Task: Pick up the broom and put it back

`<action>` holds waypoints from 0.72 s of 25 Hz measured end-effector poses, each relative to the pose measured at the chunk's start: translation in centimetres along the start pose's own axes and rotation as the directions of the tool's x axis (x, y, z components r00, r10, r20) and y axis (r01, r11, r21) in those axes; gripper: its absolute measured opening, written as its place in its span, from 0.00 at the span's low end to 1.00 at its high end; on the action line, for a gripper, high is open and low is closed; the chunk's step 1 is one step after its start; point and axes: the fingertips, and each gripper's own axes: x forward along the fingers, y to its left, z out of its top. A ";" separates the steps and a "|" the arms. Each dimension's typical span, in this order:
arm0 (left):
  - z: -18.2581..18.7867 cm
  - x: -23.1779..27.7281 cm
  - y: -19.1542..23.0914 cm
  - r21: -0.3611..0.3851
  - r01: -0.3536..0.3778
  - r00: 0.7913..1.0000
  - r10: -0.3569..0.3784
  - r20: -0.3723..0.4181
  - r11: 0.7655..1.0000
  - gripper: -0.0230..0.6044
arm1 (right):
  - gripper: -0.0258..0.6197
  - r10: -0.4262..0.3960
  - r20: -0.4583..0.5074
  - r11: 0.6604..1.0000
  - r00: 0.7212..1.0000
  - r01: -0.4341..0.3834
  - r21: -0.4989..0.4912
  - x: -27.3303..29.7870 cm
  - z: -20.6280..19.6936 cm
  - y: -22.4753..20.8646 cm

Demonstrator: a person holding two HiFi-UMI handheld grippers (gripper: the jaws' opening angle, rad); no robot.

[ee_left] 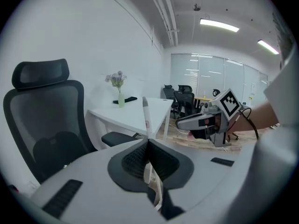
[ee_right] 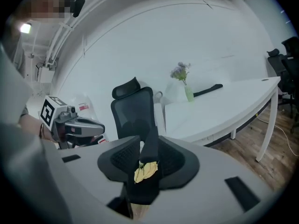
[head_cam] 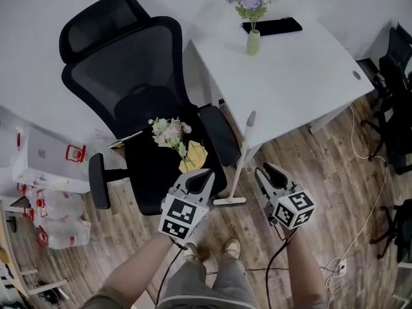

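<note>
The broom (head_cam: 243,152), white with a long handle, leans against the corner of the white table (head_cam: 290,82); its head rests on the wood floor. My left gripper (head_cam: 206,176) hangs just left of the broom's head, jaws shut with nothing between them. In the left gripper view the broom handle (ee_left: 145,108) stands beyond the touching tips of the left gripper (ee_left: 148,141). My right gripper (head_cam: 265,170) is just right of the broom's head and clear of it. In its own view the right gripper (ee_right: 152,136) is open, and the chair seat shows through the gap.
A black office chair (head_cam: 141,89) stands left of the table, with a flower bunch (head_cam: 168,132) and a yellow leaf (head_cam: 193,156) on its seat. A vase (head_cam: 253,42) and a black object (head_cam: 271,26) sit on the table. Boxes and bags (head_cam: 51,198) lie left; more chairs (head_cam: 396,108) and cables (head_cam: 360,230) right.
</note>
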 end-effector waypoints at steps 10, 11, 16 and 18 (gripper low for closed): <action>8.9 -7.5 -0.9 -0.044 0.023 0.993 -0.017 0.119 0.999 0.06 | 0.14 -0.077 0.193 0.997 0.978 0.079 0.001 -9.4 12.2 5.9; 9.9 -8.5 -1.0 -0.038 0.022 0.991 -0.017 0.132 0.999 0.06 | 0.14 -0.076 0.209 0.997 0.975 0.078 0.001 -10.4 13.2 6.7; 14.6 -13.1 -1.7 0.055 -0.004 0.982 -0.006 0.191 0.998 0.06 | 0.13 -0.064 0.263 0.998 0.963 0.070 -0.011 -15.2 18.0 10.6; 16.1 -14.9 -2.2 0.100 -0.013 0.977 -0.008 0.212 0.995 0.06 | 0.12 -0.055 0.279 0.998 0.959 0.064 -0.023 -16.9 19.5 12.1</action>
